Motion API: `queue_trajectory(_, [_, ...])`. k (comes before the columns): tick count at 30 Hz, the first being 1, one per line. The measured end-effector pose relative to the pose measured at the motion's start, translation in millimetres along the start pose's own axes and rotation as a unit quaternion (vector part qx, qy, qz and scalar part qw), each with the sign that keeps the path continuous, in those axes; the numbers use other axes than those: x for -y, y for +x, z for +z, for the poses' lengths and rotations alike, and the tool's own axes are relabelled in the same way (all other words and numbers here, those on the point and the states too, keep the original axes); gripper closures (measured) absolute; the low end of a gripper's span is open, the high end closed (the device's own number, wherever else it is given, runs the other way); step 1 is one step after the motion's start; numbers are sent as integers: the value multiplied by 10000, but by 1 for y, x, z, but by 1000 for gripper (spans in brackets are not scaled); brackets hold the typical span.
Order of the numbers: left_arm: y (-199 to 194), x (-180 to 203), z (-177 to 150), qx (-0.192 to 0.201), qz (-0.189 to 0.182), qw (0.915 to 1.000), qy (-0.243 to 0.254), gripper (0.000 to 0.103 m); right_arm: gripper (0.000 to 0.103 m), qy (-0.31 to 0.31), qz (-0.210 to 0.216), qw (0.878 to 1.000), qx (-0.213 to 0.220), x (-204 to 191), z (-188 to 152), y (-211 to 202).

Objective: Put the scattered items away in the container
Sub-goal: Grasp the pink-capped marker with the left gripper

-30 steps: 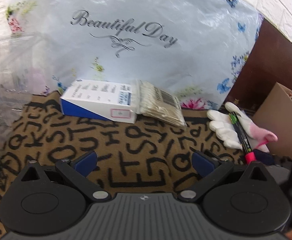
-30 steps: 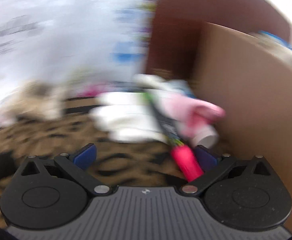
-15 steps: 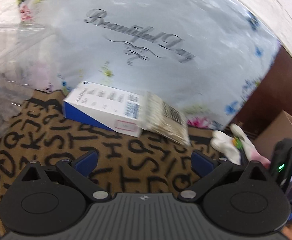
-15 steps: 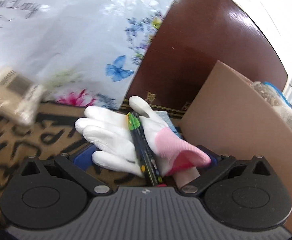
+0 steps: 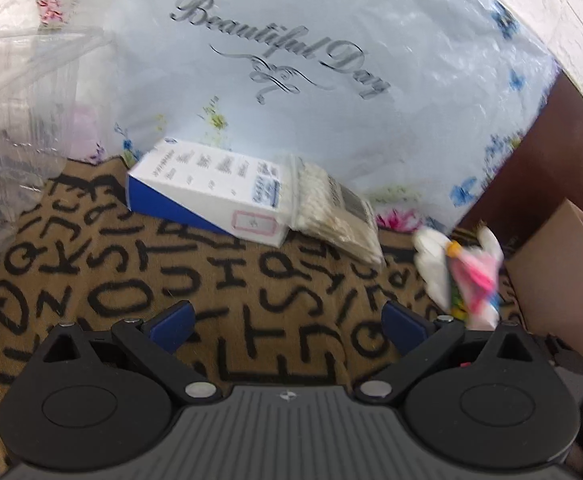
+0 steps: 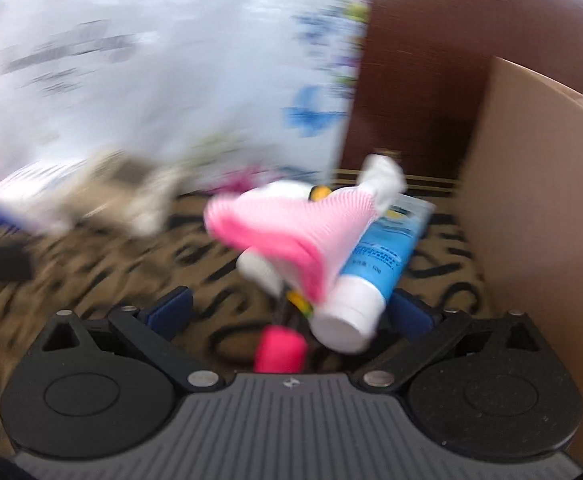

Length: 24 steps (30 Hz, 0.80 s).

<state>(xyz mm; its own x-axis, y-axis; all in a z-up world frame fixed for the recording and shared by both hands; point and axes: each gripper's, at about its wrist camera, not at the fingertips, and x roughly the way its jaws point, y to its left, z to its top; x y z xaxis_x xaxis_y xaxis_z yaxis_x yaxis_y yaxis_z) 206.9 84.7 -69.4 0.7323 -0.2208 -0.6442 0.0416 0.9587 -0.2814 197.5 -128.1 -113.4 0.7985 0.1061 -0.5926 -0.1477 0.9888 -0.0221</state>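
Observation:
In the left wrist view a white and blue carton and a pack of cotton swabs lie on the letter-print mat, well ahead of my open, empty left gripper. A clear plastic container stands at the far left. The white glove with a pink cuff is bunched up at the right. In the blurred right wrist view my right gripper is open; the glove's pink cuff, a pen with a pink cap and the white cap of a blue tube sit between its fingers.
A large floral plastic bag reading "Beautiful Day" fills the back. A cardboard box stands close on the right, with dark wooden furniture behind it. The mat stretches left of the right gripper.
The glove has flipped up with its pink cuff toward the right gripper, and the blue tube under it now shows. The pen's pink cap is again between the right fingers. The left gripper has drifted slightly.

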Motion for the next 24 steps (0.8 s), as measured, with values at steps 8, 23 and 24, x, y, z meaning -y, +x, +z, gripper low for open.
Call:
queue_trajectory(8, [7,31,-8,-92,-507,9981,325,1,6,-895,747,9929,248,-1,-24,-49])
queue_trajectory(23, [50,81,-10,-402,-1328,9853,996,77,39,-423,-771,9959,186,24,-24,-40])
queue_trajectory(24, [51,79,-9,-430,-1330,9860,914,79,41,-387,-801,9958,207,25,-22,-38])
